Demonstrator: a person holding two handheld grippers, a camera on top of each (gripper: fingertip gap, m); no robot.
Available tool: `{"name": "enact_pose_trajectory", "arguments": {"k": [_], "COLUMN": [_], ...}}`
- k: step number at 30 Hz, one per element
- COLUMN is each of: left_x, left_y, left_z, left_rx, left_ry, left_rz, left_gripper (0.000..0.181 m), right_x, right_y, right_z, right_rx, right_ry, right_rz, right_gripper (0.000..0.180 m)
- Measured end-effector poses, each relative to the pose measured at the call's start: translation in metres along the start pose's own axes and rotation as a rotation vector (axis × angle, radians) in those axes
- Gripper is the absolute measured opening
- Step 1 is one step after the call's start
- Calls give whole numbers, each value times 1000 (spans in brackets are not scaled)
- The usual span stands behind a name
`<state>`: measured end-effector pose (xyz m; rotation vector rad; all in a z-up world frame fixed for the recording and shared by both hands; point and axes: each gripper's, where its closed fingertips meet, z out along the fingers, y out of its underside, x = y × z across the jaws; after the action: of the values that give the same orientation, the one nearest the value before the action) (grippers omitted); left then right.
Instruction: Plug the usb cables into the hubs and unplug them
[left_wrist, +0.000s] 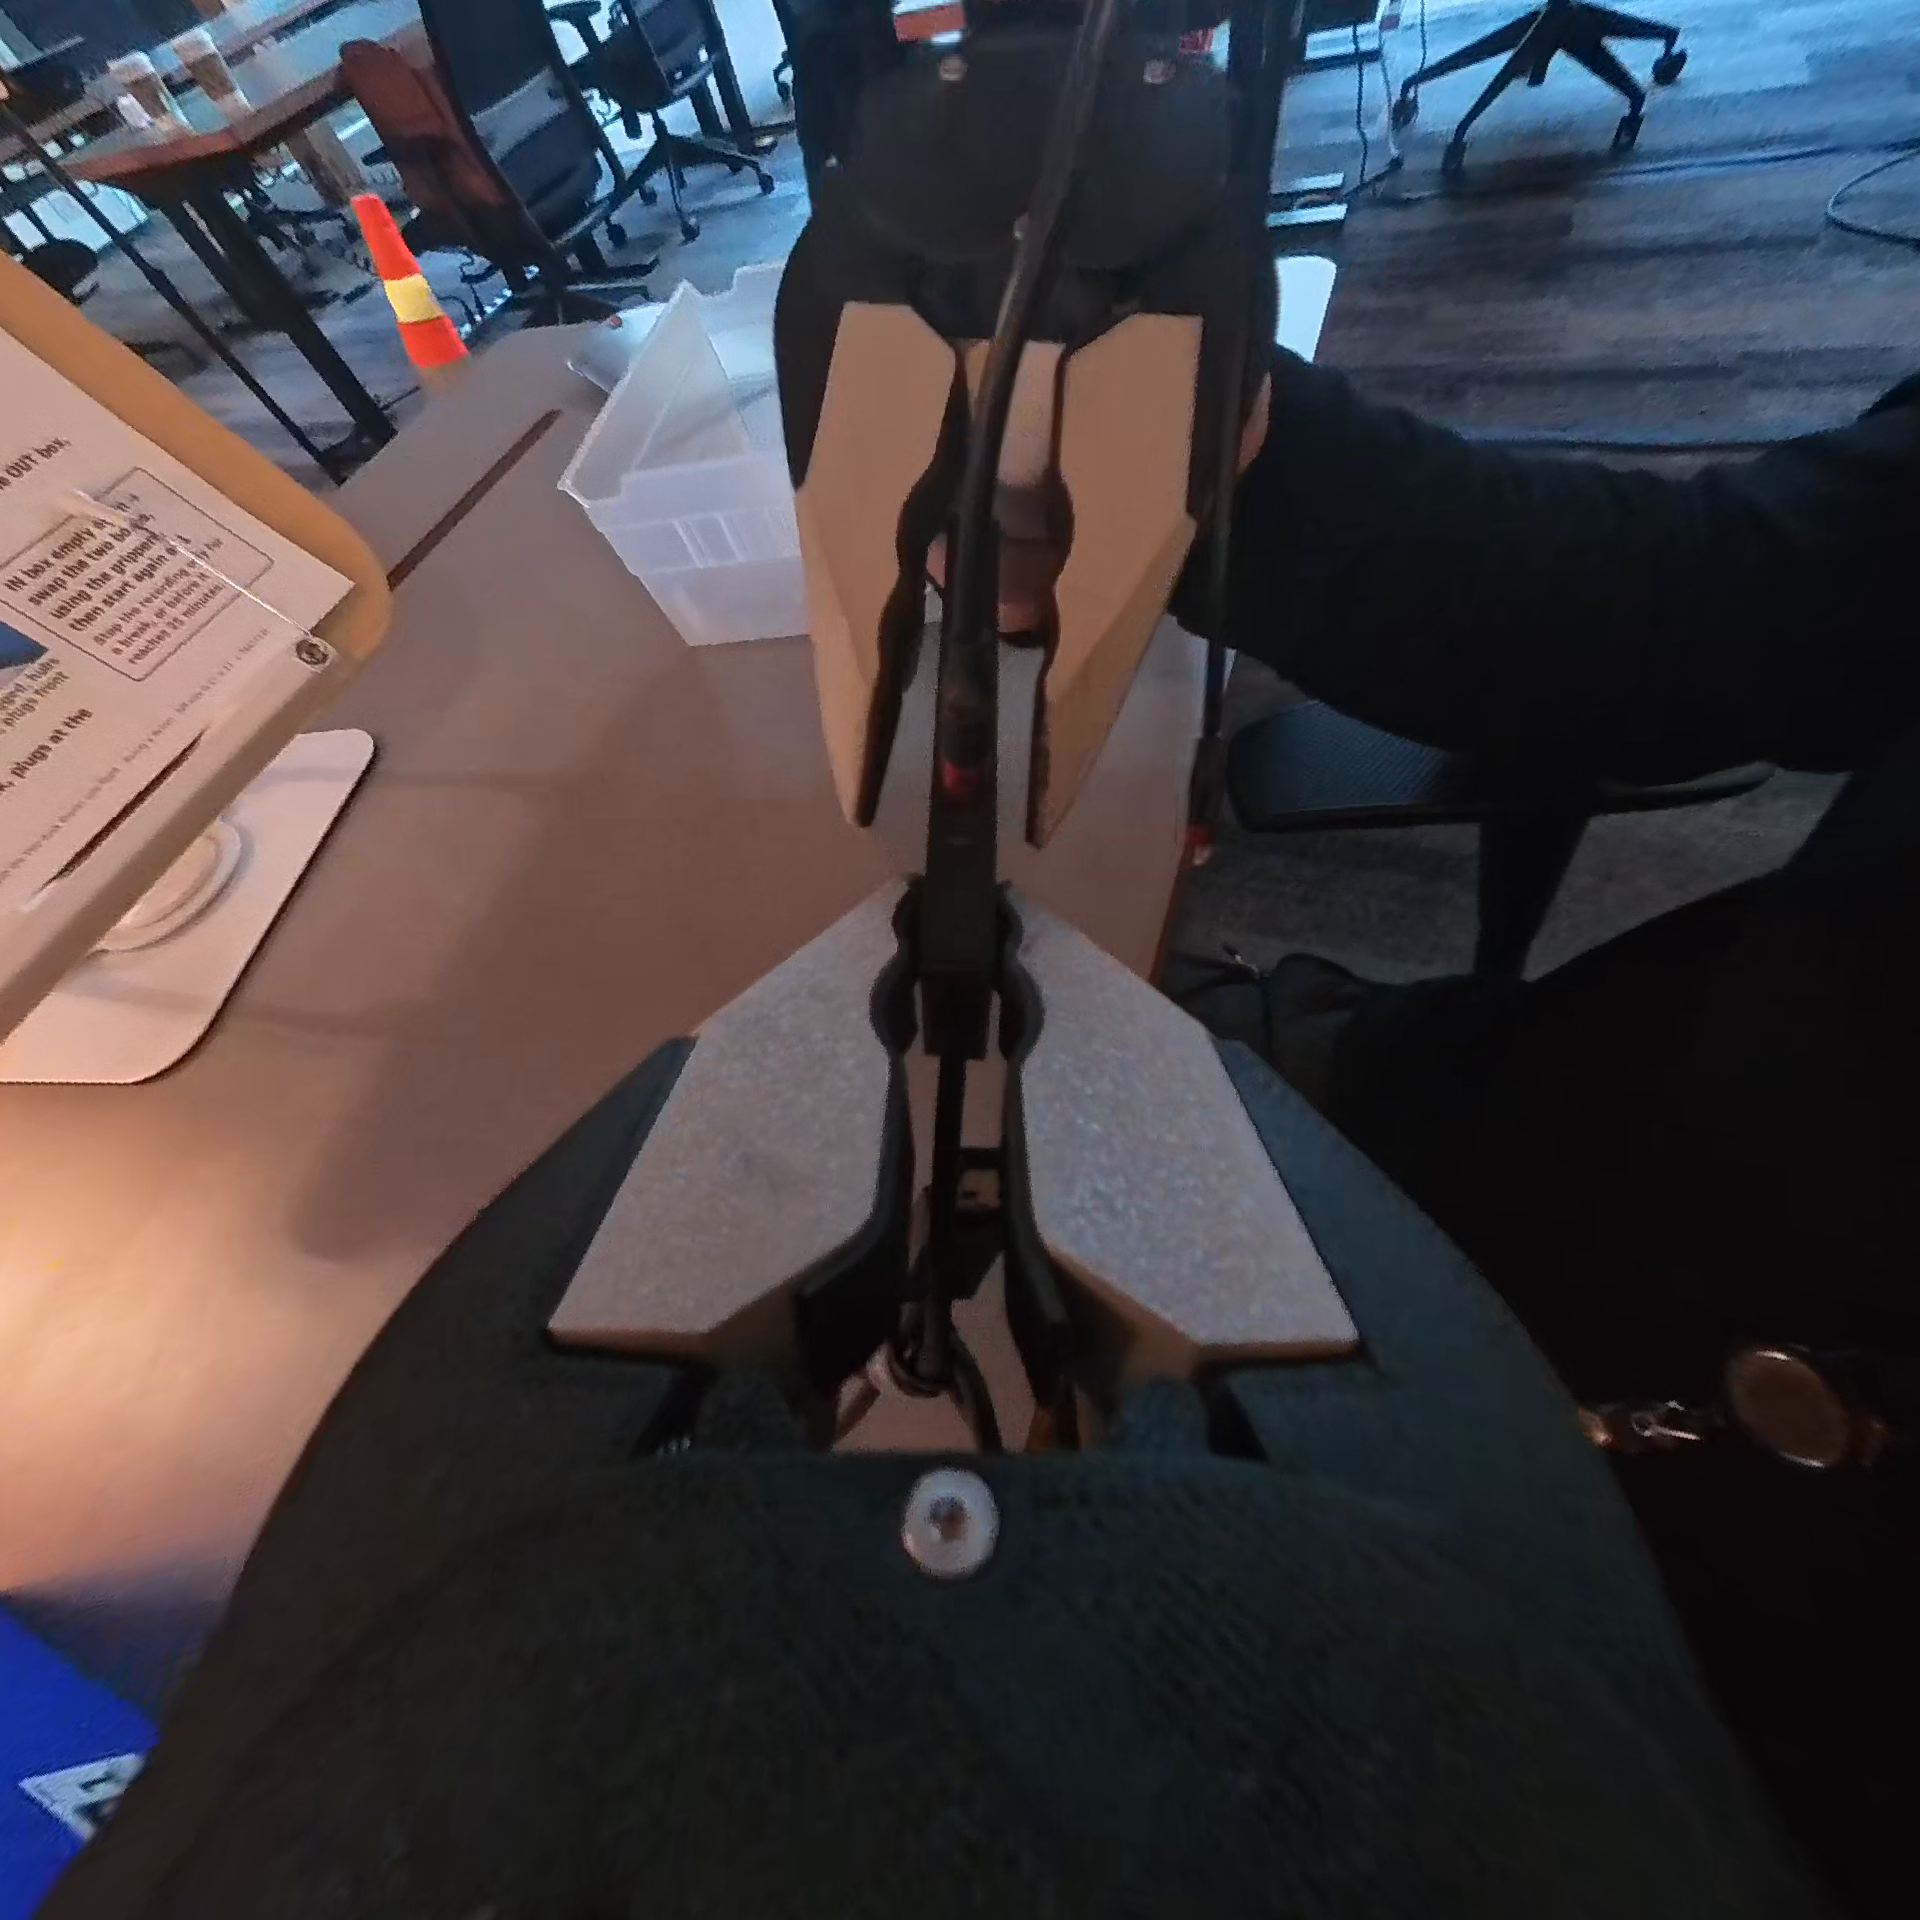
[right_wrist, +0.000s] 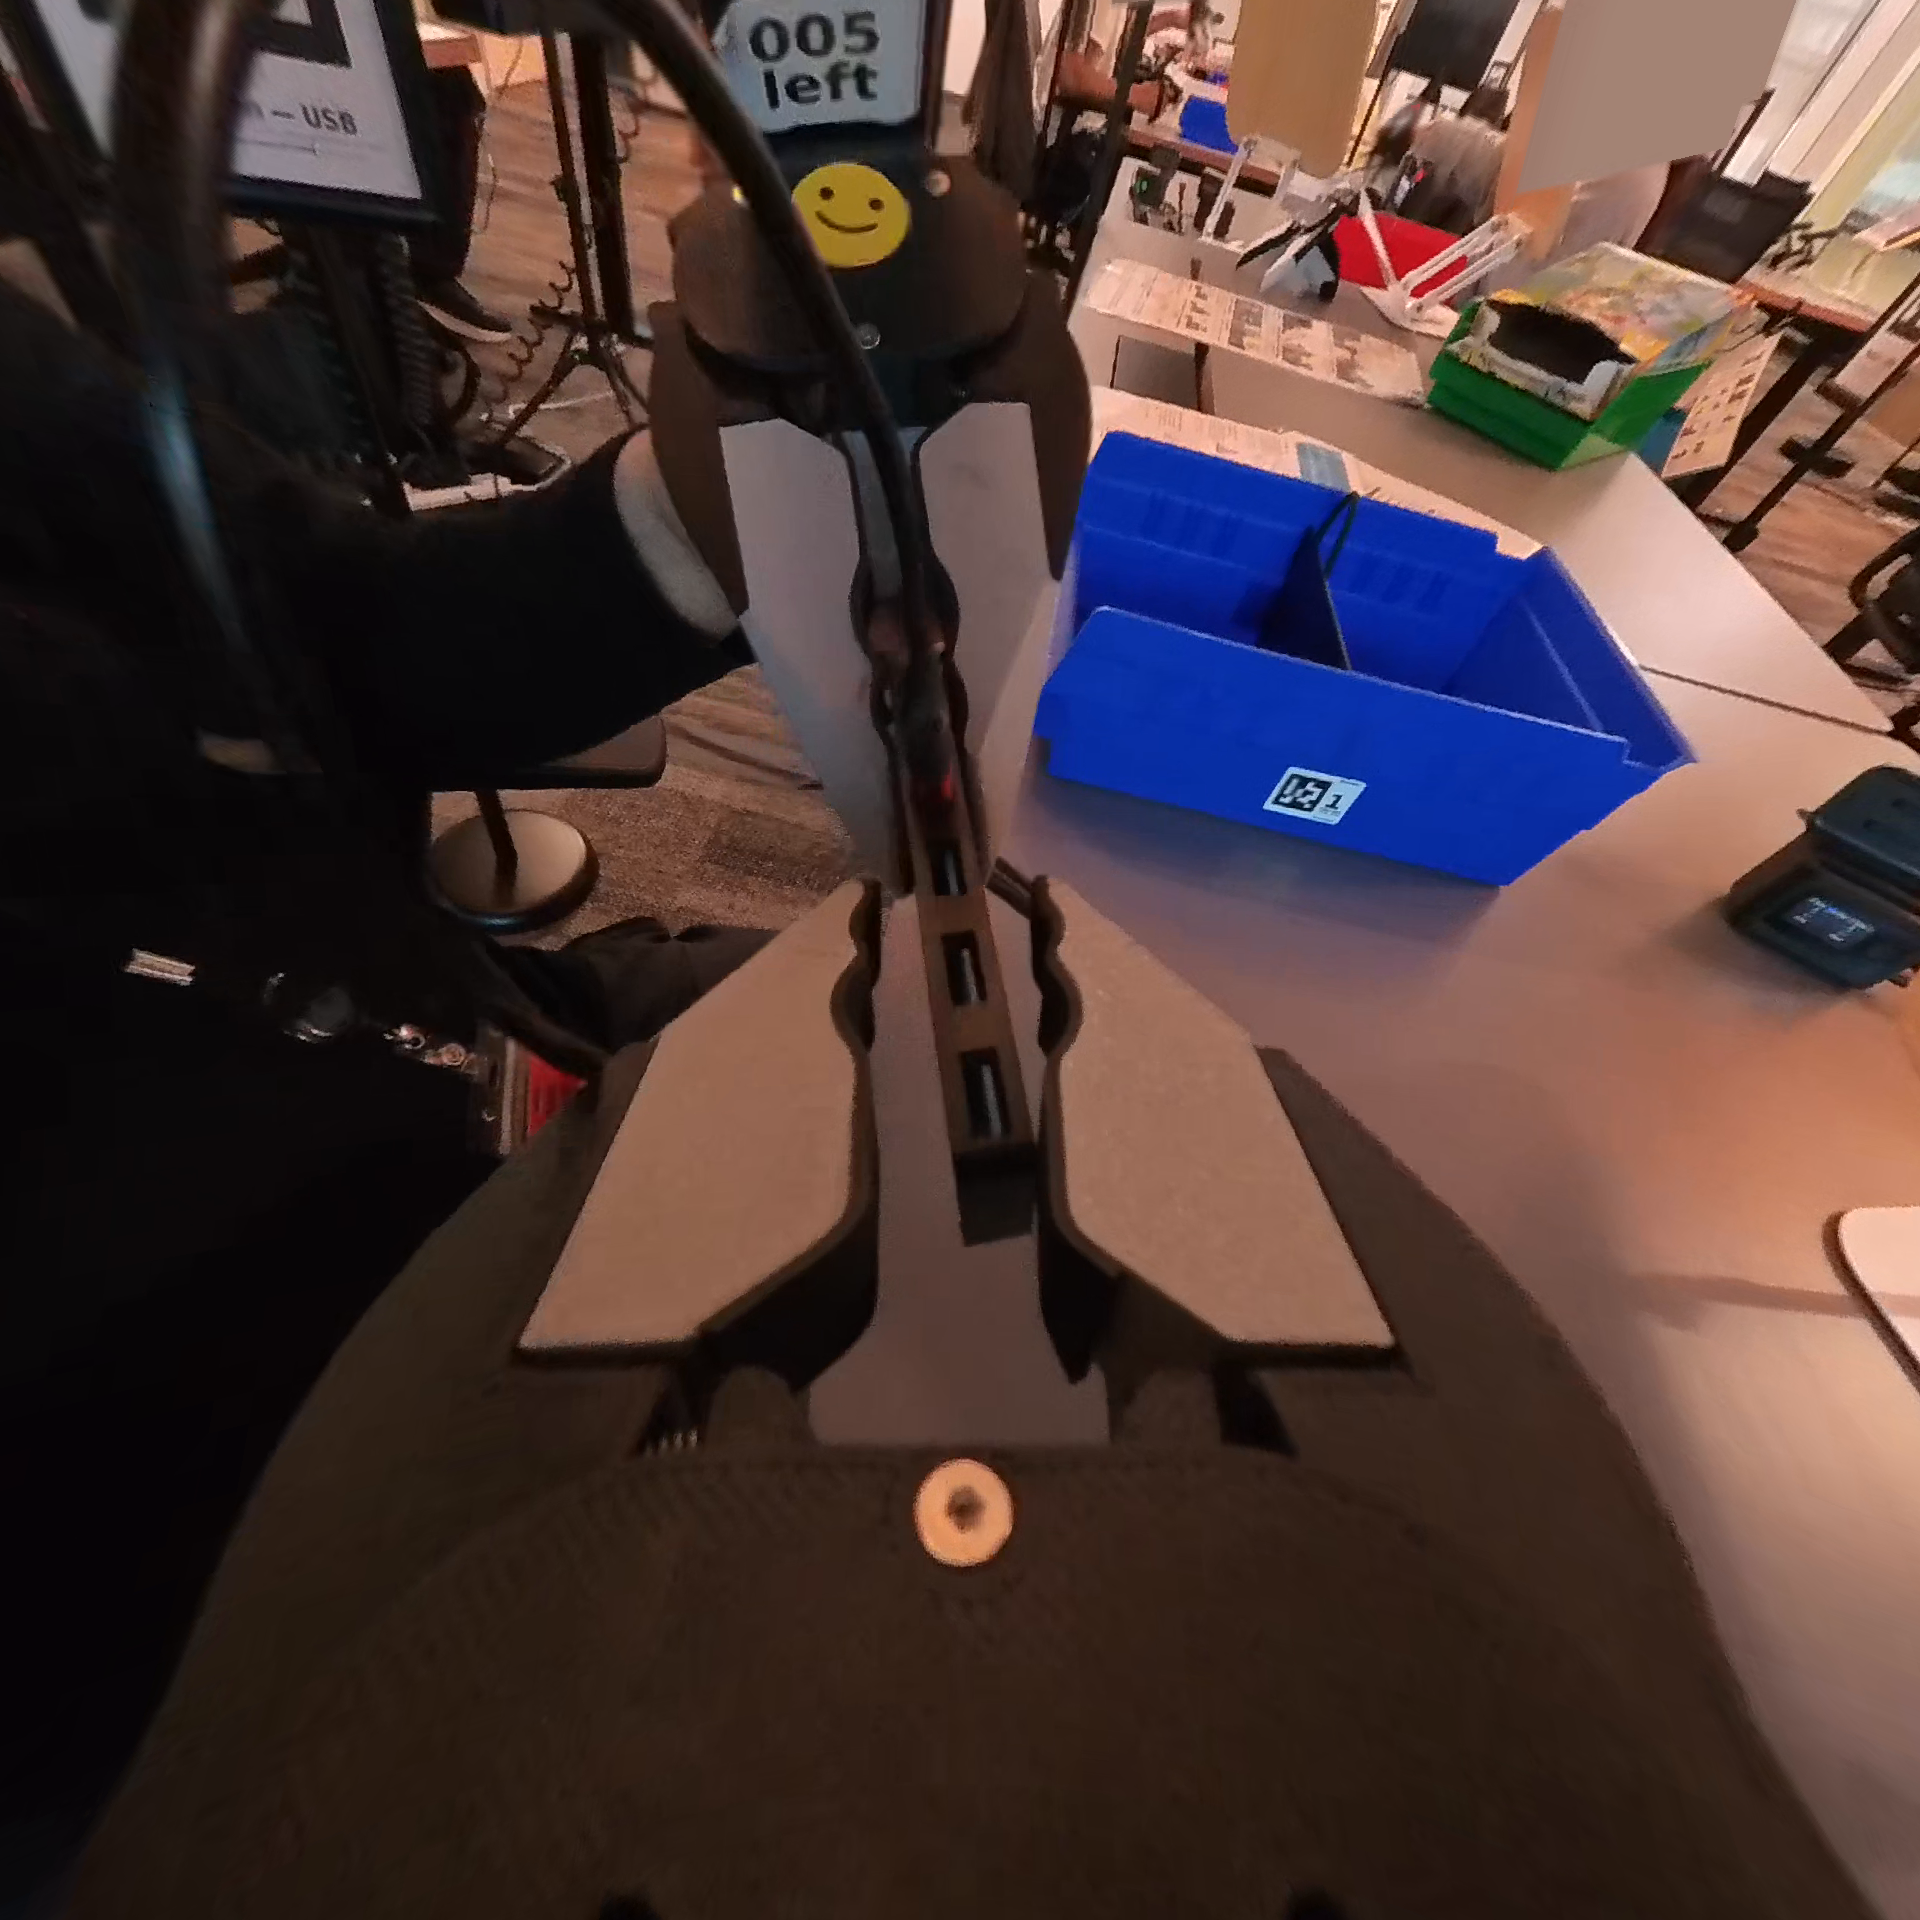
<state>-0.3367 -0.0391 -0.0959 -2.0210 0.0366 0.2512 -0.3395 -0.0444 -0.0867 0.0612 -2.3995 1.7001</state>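
The jaws of my left gripper (left_wrist: 954, 904) were clenched on one end of the black hub (right_wrist: 977, 1039), which I held in the air in the middle of the frame, above the edge of the surface (right_wrist: 1351, 1143). The jaws of my right gripper (right_wrist: 956, 899) were released. They stood on either side of the hub's free end, with a gap showing on both sides. Three empty ports faced up between them. Past those, close to the left grip, a plug (right_wrist: 928, 743) with a red mark appeared to sit in the last port, and its cable (right_wrist: 790, 208) arced away to the upper left. The blue bin (right_wrist: 1351, 748) stood at the right of the frame.

I judged that the step in hand was pulling that plug out. To do it well, I needed to move the right jaws forward onto the plug body, not the cable. Then I had to clamp squarely and draw straight along the port's axis while the left held the hub firm and level.
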Motion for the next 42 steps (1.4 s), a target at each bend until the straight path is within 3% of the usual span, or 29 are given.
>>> {"name": "enact_pose_trajectory", "arguments": {"k": [10,15,20,42], "left_x": [-9,-1,0,0], "left_y": [7,11,15,12], "left_z": [0,6,10,6], "left_rx": [-30,-57,-80,-36], "left_ry": [-38,-8,-13,42], "left_rz": [-25,3,14,-65], "left_gripper": [8,9,8,8], "right_x": [17,3,-2,-2], "right_y": [4,-9,0,-15], "right_z": [-8,-3,7,-3], "right_rx": [-73,-6,-56,93], "right_ry": [151,87,66,8], "right_rz": [-54,-62,-80,-16], "right_gripper": [23,18,13,7]}}
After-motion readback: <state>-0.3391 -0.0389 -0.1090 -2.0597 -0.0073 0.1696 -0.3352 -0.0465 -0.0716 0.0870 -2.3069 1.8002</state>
